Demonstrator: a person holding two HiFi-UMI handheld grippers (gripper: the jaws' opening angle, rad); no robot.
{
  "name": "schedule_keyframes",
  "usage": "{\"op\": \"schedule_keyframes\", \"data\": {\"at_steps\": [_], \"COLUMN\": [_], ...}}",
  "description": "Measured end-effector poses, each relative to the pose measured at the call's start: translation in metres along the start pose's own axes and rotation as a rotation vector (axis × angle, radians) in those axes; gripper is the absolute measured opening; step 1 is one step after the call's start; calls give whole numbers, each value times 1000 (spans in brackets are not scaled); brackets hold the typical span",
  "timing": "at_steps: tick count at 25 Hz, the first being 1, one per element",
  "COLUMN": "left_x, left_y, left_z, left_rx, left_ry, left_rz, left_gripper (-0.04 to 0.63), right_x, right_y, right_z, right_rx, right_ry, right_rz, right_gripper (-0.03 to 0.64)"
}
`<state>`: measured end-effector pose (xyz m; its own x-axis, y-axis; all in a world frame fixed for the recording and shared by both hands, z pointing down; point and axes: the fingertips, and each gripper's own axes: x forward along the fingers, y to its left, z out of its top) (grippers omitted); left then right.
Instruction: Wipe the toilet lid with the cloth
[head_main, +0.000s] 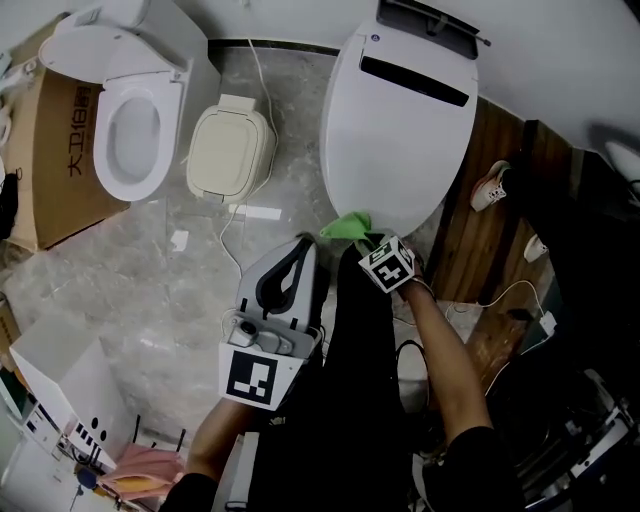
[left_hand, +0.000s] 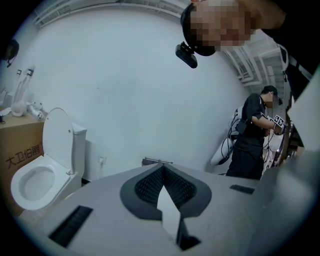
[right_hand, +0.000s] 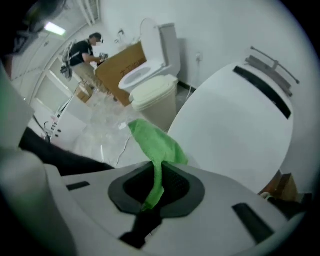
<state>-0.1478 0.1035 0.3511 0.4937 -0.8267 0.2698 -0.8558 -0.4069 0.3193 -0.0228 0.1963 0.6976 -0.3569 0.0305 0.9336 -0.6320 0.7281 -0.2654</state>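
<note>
Floor: grey stone floor (head_main: 150, 270) under me, with a white wall behind.
Cloth: my green cloth (right_hand: 155, 142) hangs out of the right gripper (right_hand: 159, 170). Its loose end sits right at the near edge of the toilet lid (head_main: 395, 140). I cannot tell if it touches.
Toilet lid: big, white and shut down flat, with a dark strip at the far end.
Right gripper: its fingers are pinching the cloth.
Left gripper: my left gripper (head_main: 285, 275) is just beside the right one, away from the lid. Its fingers are pressed together at the tips, with nothing in them.
Farther off: a second toilet (head_main: 130, 130) with its lid up, a cream bin (head_main: 230, 150) between the two toilets, and a brown box (head_main: 50, 160).
</note>
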Motion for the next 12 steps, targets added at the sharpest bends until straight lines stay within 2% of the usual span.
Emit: {"op": "schedule_keyframes", "data": {"at_steps": [4, 6, 9, 12], "left_x": [18, 26, 43, 64], "left_y": [3, 4, 3, 2], "left_z": [4, 5, 6, 9], "left_rx": [-23, -33, -30, -29], "left_ry": [-14, -14, -3, 1], "left_rz": [25, 38, 52, 73], "left_gripper": [8, 8, 8, 8], "right_x": [-59, -87, -116, -127], "right_y": [-78, -123, -184, -235], "right_z": [61, 88, 121, 145], "right_rx": [207, 273, 308, 315], "right_ry": [-275, -373, -445, -463], "right_rz": [-108, -175, -265, -338], "right_gripper": [44, 44, 44, 44]}}
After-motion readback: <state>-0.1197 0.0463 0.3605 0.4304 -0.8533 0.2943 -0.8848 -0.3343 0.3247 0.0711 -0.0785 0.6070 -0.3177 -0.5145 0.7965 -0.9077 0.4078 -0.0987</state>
